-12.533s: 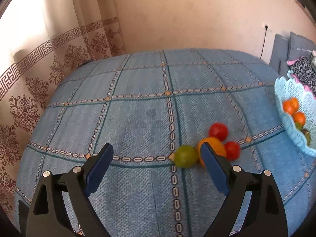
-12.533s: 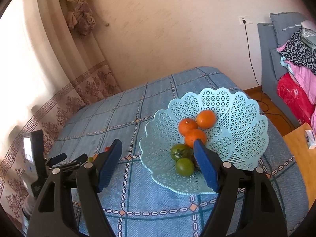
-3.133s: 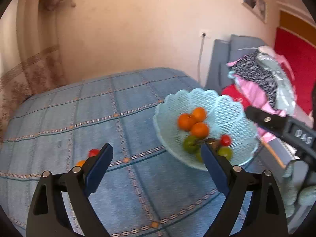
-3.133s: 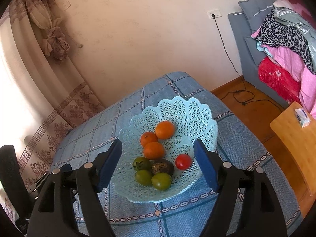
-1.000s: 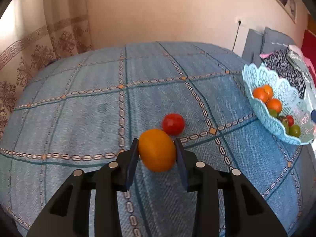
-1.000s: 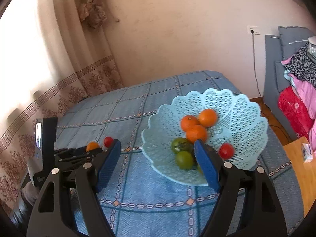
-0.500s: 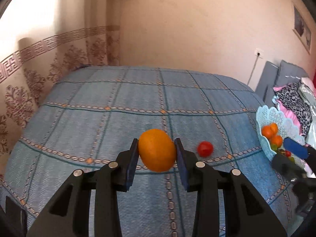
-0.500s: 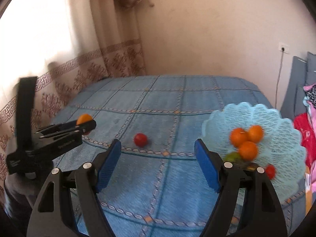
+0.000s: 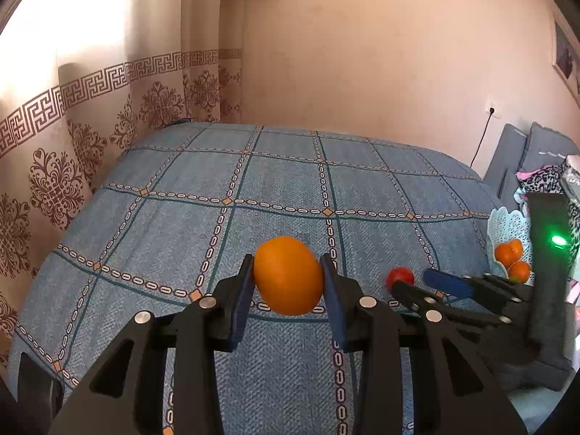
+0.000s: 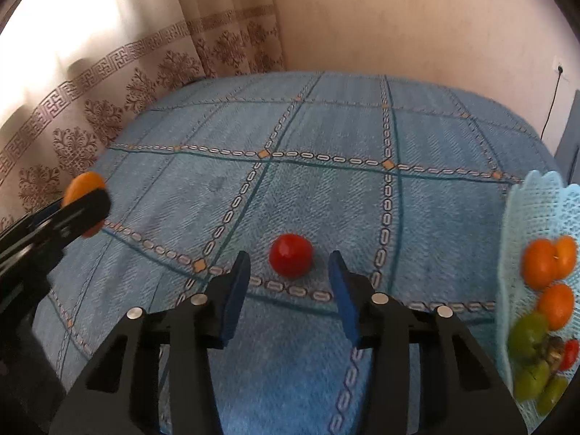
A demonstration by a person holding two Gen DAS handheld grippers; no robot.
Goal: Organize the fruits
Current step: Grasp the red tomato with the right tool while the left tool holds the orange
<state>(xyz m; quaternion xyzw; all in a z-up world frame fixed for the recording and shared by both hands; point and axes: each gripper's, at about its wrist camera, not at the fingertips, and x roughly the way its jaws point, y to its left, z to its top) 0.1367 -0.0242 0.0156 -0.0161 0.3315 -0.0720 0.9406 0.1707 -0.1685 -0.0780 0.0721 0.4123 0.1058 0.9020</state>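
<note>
Blue checked bedspread stretching to a patterned curtain on the left and a plain beige wall behind, with a wall socket and its dark cord near grey cushions at the right edge. Left gripper clenched on an orange fruit, pinched between the two blue pads and held up off the cloth (in the right wrist view visible only as an orange sliver behind a black finger at the far left). Right gripper spread wide, blue pads on either side of a red tomato without touching it; tomato resting on the bedspread just beyond the fingertips, close to a seam of the chain pattern. From the left wrist view, same tomato partly hidden behind the right gripper, reaching in from the right with a green light glowing on its body. Pale turquoise lattice basket at the right edge of the bed, well apart from the tomato, holding several orange fruits, green fruits lower down, one small red tomato piece and something dark and blurred beside it. Basket rim and two orange fruits also showing in the left wrist view.
</note>
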